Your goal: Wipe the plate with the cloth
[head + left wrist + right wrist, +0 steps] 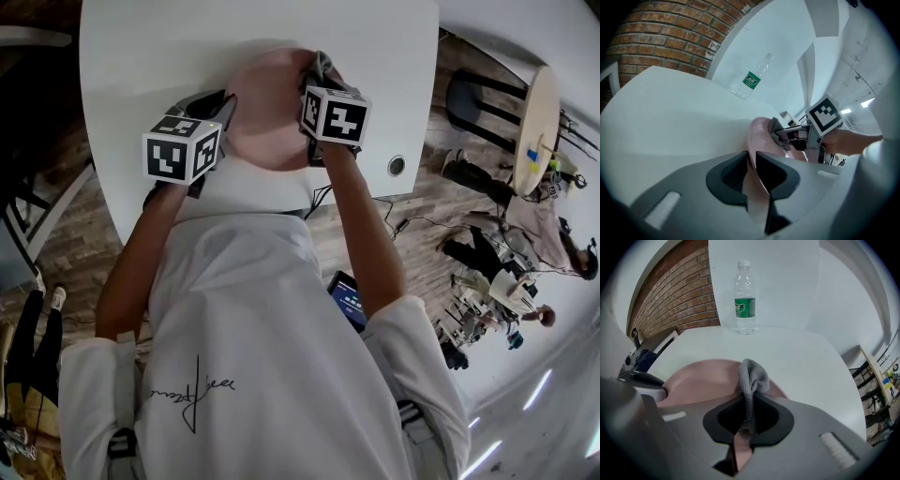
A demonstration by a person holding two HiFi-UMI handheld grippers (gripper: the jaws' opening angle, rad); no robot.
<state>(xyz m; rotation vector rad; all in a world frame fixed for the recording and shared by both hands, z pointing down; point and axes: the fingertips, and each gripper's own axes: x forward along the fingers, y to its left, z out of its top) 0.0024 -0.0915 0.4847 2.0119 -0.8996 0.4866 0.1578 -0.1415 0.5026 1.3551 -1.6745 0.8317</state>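
A pink plate (267,112) lies on the white table (141,56). My left gripper (228,108) is shut on the plate's left rim. In the left gripper view the rim of the plate (761,133) runs edge-on between the jaws of the left gripper (751,161). My right gripper (319,82) is over the plate's right side, shut on a grey cloth (324,66). The right gripper view has the cloth (752,378) bunched between the jaws of the right gripper (749,411), hanging over the plate (701,380). From the left gripper view the right gripper (790,136) is seen above the plate.
A clear water bottle with a green label (744,296) stands at the far side of the table. A round grommet hole (397,166) sits near the table's front right edge. A brick wall (661,42) is behind. A small round table (536,127) stands off to the right.
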